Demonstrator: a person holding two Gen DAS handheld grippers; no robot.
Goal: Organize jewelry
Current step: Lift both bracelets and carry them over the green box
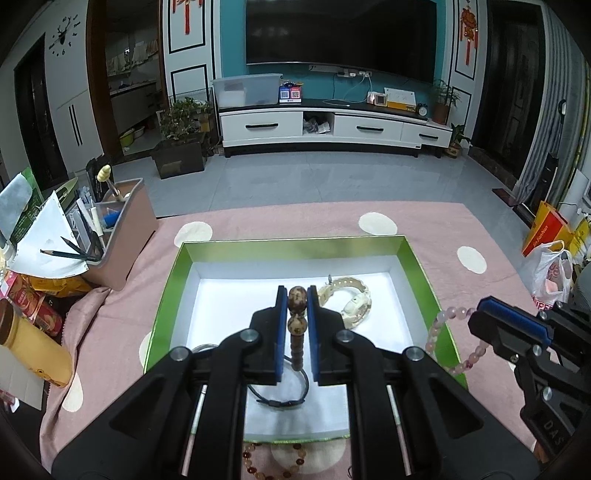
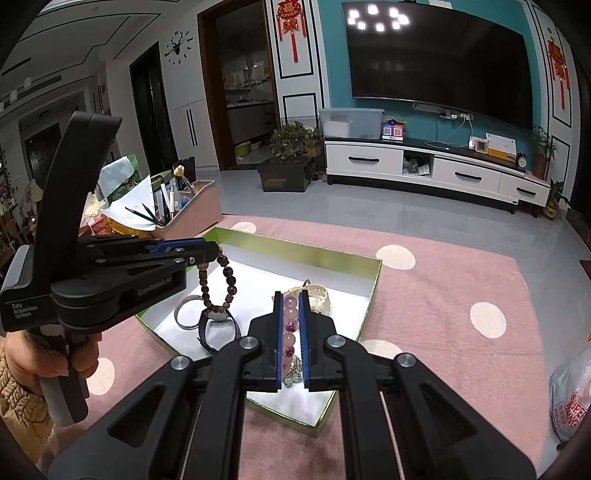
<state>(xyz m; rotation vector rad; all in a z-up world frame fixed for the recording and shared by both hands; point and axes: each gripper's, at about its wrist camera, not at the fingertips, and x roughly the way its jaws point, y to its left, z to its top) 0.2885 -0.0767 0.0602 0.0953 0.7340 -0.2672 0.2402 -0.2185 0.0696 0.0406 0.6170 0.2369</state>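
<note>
- Pink cloth [image 1: 424,229] with cream dots covers the tabletop; beyond it lie grey floor tiles, a white TV cabinet [image 1: 332,127] and a dark TV [image 1: 340,33] on a teal wall
- Green-walled box [image 1: 168,288] with a white floor sits mid-tabletop, open at the top
- Left tool [image 1: 297,299] is clamped on a brown bead bracelet [image 1: 297,295]; from the right wrist view the loop [image 2: 218,284] hangs free below the tool [image 2: 207,249], over the box's left part
- Right tool [image 2: 288,299] is clamped on a pink bead bracelet [image 2: 290,314]; from the left wrist view its loop [image 1: 437,325] hangs at the box's right wall, part inside and part outside
- Cream watch [image 1: 351,301] lies in the box toward its far right corner
- Black watch [image 2: 218,325] lies on the box floor near the near-left side, just beside a silver bangle [image 2: 188,314]; whether they touch I cannot tell
- Amber bead bracelet [image 1: 273,465] lies on the cloth outside the box's near wall
- Brown organizer [image 1: 122,236] with pens and pencils stands at the tabletop's far left edge, white paper [image 1: 44,240] leaning beside it
- Yellow cylinder [image 1: 33,350] lies at the left edge
- White plastic bag [image 1: 550,273] sits off the right edge
- Hand [image 2: 48,354] in a tan knit sleeve [image 2: 18,398] grips the left tool's handle
</note>
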